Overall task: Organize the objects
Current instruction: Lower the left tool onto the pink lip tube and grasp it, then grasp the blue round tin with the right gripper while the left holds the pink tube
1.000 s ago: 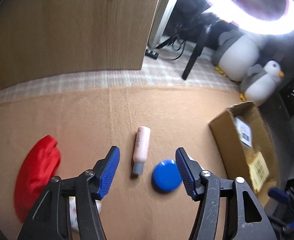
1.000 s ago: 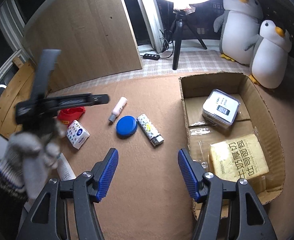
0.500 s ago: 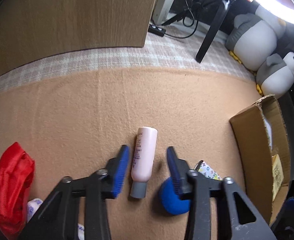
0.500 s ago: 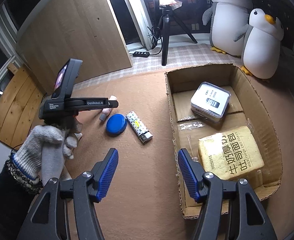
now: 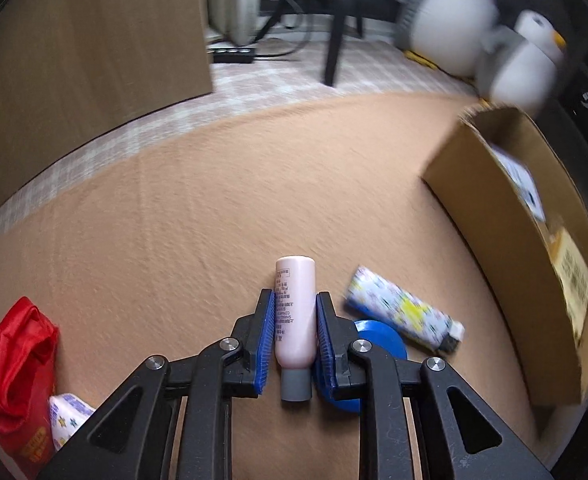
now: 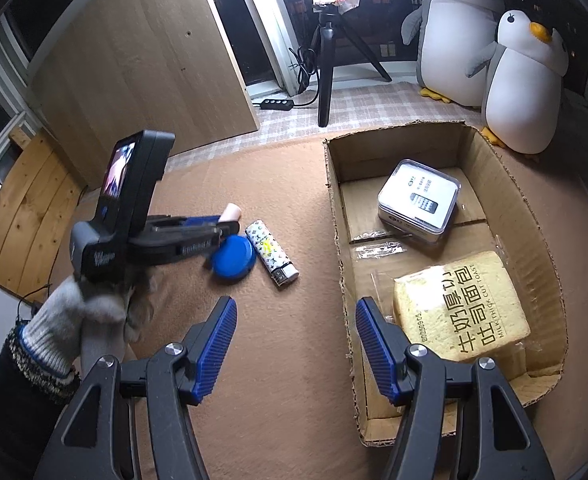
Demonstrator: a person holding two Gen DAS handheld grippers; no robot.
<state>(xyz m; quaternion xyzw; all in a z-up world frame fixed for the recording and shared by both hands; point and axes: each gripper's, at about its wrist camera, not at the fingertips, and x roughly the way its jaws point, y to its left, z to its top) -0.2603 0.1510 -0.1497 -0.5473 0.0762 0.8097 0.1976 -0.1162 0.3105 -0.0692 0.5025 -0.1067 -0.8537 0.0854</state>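
The left gripper [image 5: 295, 330] had its blue fingers [image 5: 266, 334] pressed against both sides of the pink bottle [image 5: 295, 312], which lay along them with its grey cap toward the camera, low over the brown mat [image 5: 214, 208]. Whether the bottle had left the mat could not be told. The right gripper [image 6: 295, 350] hung wide apart and held nothing, near the mat's front edge beside the cardboard box [image 6: 335, 208].

By the look of it, the sorting was partly done: a silver tin [image 6: 417, 202] and a bag of toast [image 6: 463, 306] already lay in the box. Left out on the mat were the blue disc [image 6: 234, 258], the patterned lighter [image 6: 270, 252], a red pouch [image 5: 14, 372] and a small white packet [image 5: 68, 416] toward the left edge.
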